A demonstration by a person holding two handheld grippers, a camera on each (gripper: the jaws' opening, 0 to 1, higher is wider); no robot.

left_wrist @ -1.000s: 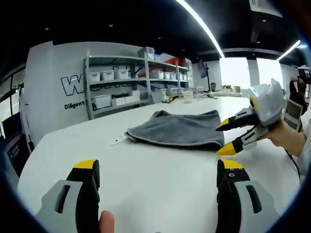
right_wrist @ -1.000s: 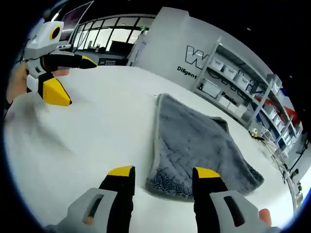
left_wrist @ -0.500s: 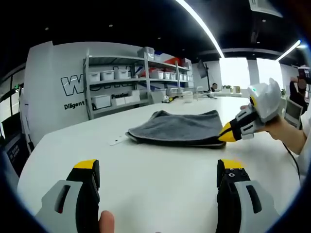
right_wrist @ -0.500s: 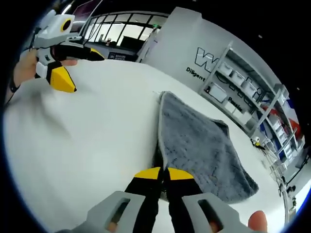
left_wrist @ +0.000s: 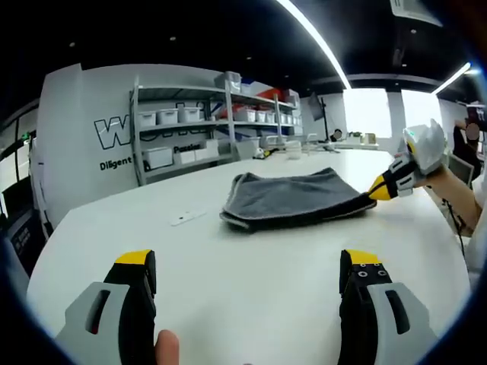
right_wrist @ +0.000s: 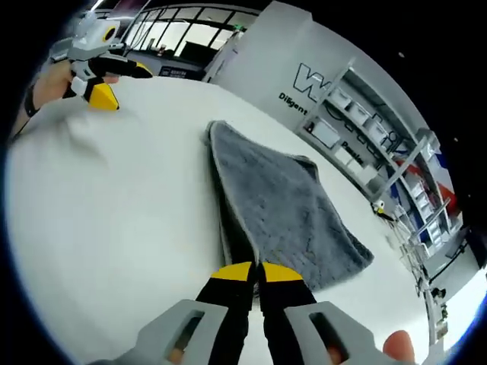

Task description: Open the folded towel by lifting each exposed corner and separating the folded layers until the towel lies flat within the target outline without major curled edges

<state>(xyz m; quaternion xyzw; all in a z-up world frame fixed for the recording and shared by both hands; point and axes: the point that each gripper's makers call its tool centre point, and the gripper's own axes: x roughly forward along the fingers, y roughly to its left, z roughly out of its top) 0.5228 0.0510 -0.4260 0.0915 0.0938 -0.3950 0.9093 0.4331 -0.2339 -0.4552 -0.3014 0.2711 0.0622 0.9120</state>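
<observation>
The grey folded towel [left_wrist: 293, 199] lies on the white table [left_wrist: 243, 251], its near right corner raised a little. In the left gripper view my right gripper [left_wrist: 378, 188] is shut on that corner, held by a hand at the right. The right gripper view has the towel [right_wrist: 278, 198] stretching away from the shut right gripper [right_wrist: 255, 270], whose yellow tips pinch the towel's edge. My left gripper [left_wrist: 247, 266] is open with nothing between its fingers, well short of the towel. It appears far off as the left gripper [right_wrist: 125, 85] at the upper left.
A small white strip [left_wrist: 186, 217] lies on the table left of the towel. Metal shelves [left_wrist: 205, 129] with white bins stand behind the table against a grey wall. A broad bare stretch of table lies between my left gripper and the towel.
My right gripper shut on the towel's near corner, then drew it to the right; the towel slid and stretched with it. The left gripper stayed open and still.
</observation>
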